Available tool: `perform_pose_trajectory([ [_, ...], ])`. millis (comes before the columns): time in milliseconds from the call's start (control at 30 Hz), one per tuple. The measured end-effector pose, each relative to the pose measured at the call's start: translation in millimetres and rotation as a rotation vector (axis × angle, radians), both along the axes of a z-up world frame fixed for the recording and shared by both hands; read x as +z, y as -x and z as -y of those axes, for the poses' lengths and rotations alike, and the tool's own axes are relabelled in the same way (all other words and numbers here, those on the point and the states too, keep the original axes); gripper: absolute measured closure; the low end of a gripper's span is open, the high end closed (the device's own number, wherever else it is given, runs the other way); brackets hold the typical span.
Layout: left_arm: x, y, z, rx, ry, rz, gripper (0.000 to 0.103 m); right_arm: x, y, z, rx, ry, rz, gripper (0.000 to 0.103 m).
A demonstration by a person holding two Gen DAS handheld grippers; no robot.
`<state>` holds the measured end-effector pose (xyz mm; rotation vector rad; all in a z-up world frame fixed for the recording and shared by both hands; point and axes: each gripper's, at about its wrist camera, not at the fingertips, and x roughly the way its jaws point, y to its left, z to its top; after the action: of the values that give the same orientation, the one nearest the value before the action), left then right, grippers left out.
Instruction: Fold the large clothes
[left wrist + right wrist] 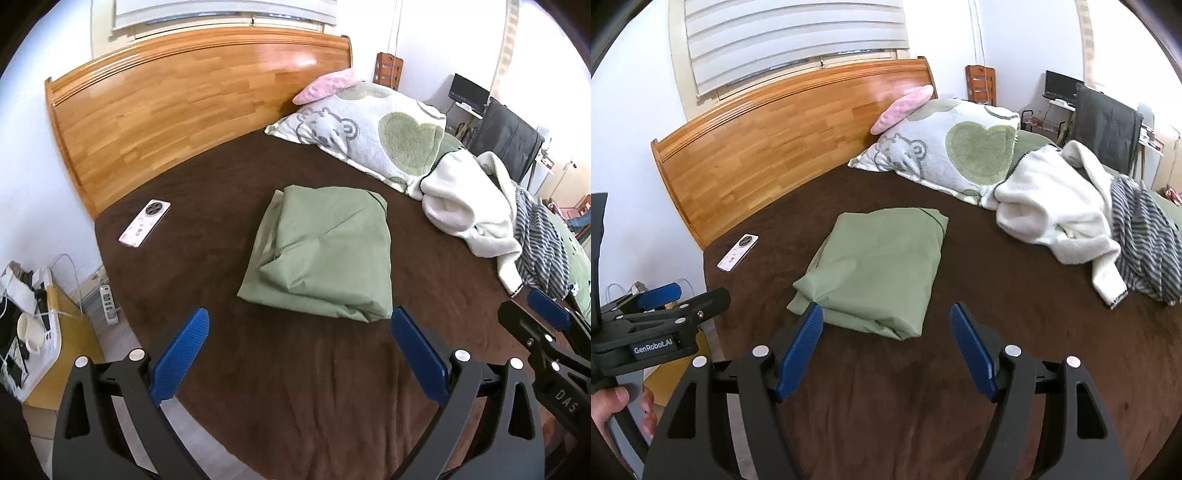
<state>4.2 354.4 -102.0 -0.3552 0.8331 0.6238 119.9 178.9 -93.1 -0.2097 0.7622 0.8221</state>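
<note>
A green garment point(321, 258) lies folded into a thick rectangle on the brown bed cover point(295, 369); it also shows in the right wrist view point(875, 273). My left gripper point(299, 325) is open and empty, held just short of the fold's near edge. My right gripper point(886, 321) is open and empty, also just in front of the near edge. The right gripper shows at the right edge of the left wrist view point(550, 325). The left gripper shows at the left edge of the right wrist view point(661, 299).
A white fleece garment point(1056, 206) and a striped one point(1148, 247) lie heaped at the right. A patterned pillow point(953, 151) leans by the wooden headboard point(775, 147). A white remote point(738, 253) lies at the bed's left. A cluttered side table point(33, 332) stands left of the bed.
</note>
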Motion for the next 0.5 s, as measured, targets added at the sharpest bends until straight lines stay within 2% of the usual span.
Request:
perform_pose_trajectory([
  [133, -5.4, 14.4, 14.4, 0.0, -0.023, -0.016, 0.006, -6.9, 11.8, 13.8, -0.023, -0.008, -0.007, 0.032],
  [300, -11.1, 24.2, 18.6, -0.005, -0.009, -0.023, 0.007, -7.0, 21.5, 19.8, -0.033, -0.012, -0.004, 0.032],
  [500, -0.1, 22.2, 14.2, -0.018, -0.025, -0.016, 0.007, 4.7, 25.2, 16.3, -0.028, -0.011, 0.008, 0.032],
])
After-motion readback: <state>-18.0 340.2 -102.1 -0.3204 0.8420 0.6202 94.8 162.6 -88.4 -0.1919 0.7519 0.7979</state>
